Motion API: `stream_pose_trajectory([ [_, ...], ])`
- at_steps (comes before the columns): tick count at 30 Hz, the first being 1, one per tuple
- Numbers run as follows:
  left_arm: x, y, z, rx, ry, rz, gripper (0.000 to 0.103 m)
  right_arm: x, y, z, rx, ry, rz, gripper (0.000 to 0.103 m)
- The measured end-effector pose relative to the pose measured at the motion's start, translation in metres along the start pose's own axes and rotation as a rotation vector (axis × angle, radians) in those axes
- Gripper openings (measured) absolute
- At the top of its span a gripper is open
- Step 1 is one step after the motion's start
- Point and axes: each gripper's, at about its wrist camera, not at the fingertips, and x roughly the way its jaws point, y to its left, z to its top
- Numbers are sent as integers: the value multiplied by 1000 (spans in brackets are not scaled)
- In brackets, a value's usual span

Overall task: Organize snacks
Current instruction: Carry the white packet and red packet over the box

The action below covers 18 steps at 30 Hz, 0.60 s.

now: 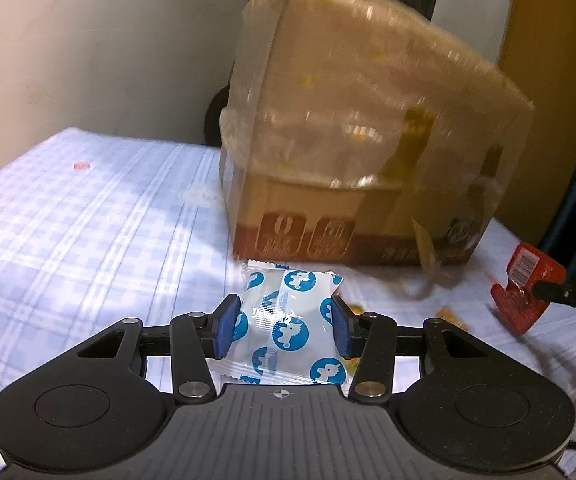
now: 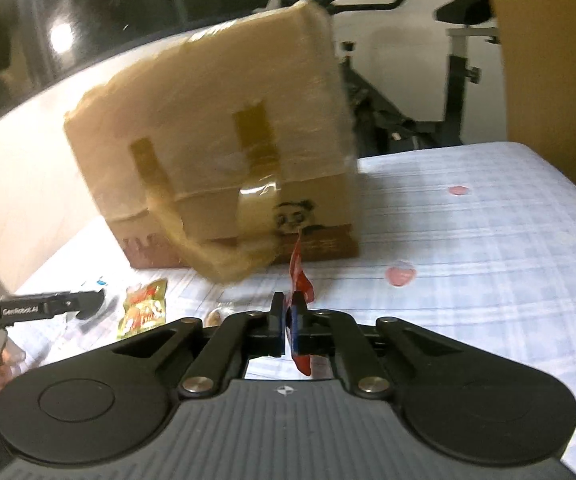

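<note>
We hold two snacks at once. The white packet (image 1: 288, 324) with blue round marks sits between the pads of our left tongs (image 1: 283, 328), which are closed on its two sides at a moderate width; its long axis runs straight ahead, toward the cardboard box (image 1: 352, 184) that stands just beyond it. Our right tongs (image 2: 286, 326) are pinched almost completely together on a thin red wrapper (image 2: 300, 280), which stands up edgewise out of the pads and points toward the same box (image 2: 223, 152). Judging from this, the coming move turns on the box lying dead ahead of both tongs; the left looks slightly nearer to it, and the box top appears covered with clear film and tape, so we cannot tell where an opening lies. A yellow-green packet (image 2: 143, 312) lies loose near the box, between the two tongs. Everything rests on a tabletop (image 1: 87, 216) under a pale blue checked cloth with small red spots. Behind it stand a light wall and what looks like an exercise bike (image 2: 456, 80).
</note>
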Motion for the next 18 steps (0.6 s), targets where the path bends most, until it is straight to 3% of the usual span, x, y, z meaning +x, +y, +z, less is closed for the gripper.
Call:
stream_pose_trajectory([
  [6, -32, -10, 24, 45, -92, -28, 50, -29, -3, 28, 66, -117, 36, 3],
  [13, -73, -28, 76, 109, -252, -92, 50, -54, 21, 89, 0, -263, 121, 3],
  [18, -85, -48, 127, 179, -356, -131, 50, -49, 38, 141, -54, -297, 169, 3],
])
